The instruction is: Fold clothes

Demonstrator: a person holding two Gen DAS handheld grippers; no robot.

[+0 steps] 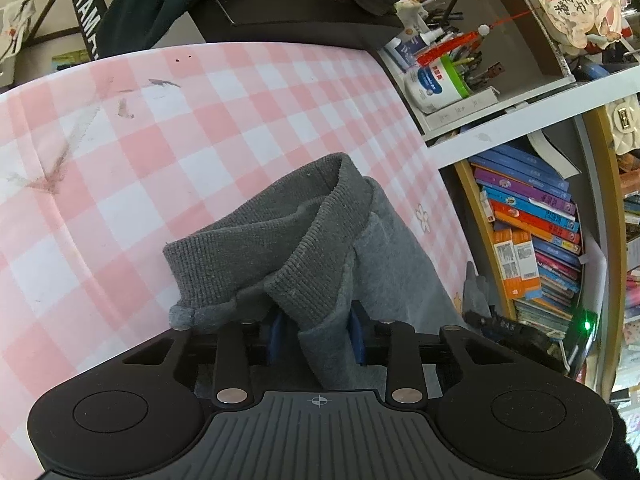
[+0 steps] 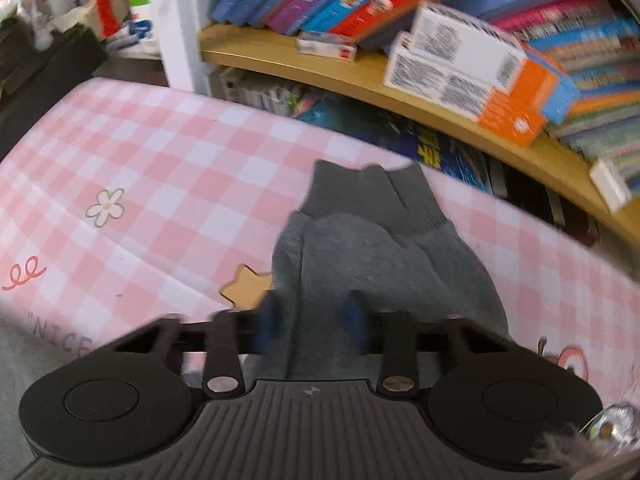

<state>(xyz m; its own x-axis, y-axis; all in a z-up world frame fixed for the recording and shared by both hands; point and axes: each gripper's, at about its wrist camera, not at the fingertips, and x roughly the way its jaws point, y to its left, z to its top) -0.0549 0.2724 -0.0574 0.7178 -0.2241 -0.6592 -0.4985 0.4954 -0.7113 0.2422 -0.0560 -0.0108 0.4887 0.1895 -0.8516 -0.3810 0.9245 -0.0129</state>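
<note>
A grey knit garment (image 1: 280, 240) with a ribbed band is bunched up over the pink checked table cover (image 1: 160, 140). My left gripper (image 1: 316, 332) is shut on the grey cloth just below the ribbed band; its blue pads (image 1: 276, 332) press the fabric from both sides. In the right wrist view another part of the grey garment (image 2: 360, 240), with a ribbed cuff, rises between the fingers. My right gripper (image 2: 314, 324) is shut on that cloth. This view is blurred by motion. The checked cover (image 2: 140, 160) lies beneath.
A bookshelf (image 1: 532, 240) full of books stands at the table's right edge, and it also shows in the right wrist view (image 2: 400, 80). A black box (image 1: 300, 16) with dark clothes lies at the far edge. A pen holder and bottles (image 1: 440, 72) sit on a white shelf.
</note>
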